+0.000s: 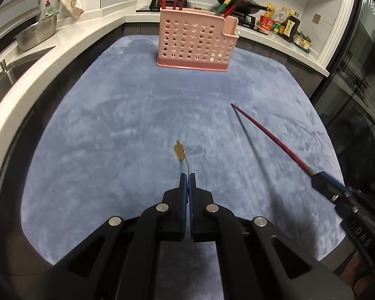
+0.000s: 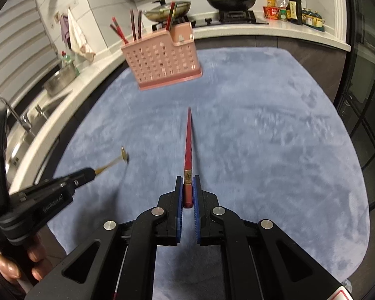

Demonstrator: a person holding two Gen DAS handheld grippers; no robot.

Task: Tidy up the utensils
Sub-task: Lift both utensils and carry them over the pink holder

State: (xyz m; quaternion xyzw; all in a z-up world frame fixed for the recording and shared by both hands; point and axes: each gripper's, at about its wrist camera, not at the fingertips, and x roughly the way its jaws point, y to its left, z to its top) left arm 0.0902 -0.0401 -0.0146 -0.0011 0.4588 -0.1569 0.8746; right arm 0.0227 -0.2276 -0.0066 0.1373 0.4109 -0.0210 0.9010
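Observation:
My left gripper [image 1: 187,175] is shut on a small gold fork [image 1: 180,151], held above the blue cloth [image 1: 112,125] with its head pointing forward. It also shows in the right wrist view [image 2: 86,172] with the fork [image 2: 123,153]. My right gripper [image 2: 187,178] is shut on a red chopstick [image 2: 188,145] that points toward the pink utensil holder [image 2: 162,62]. In the left wrist view the chopstick [image 1: 270,137] juts from the right gripper [image 1: 315,176]. The holder [image 1: 195,42] stands at the cloth's far edge and holds several chopsticks.
A white counter curves around the cloth, with a sink [image 1: 10,75] and a metal colander [image 1: 36,33] at left. Pans sit on a stove [image 2: 230,7] behind the holder. Sauce bottles [image 2: 290,7] stand at the back right. A dark glass door [image 1: 357,62] is at right.

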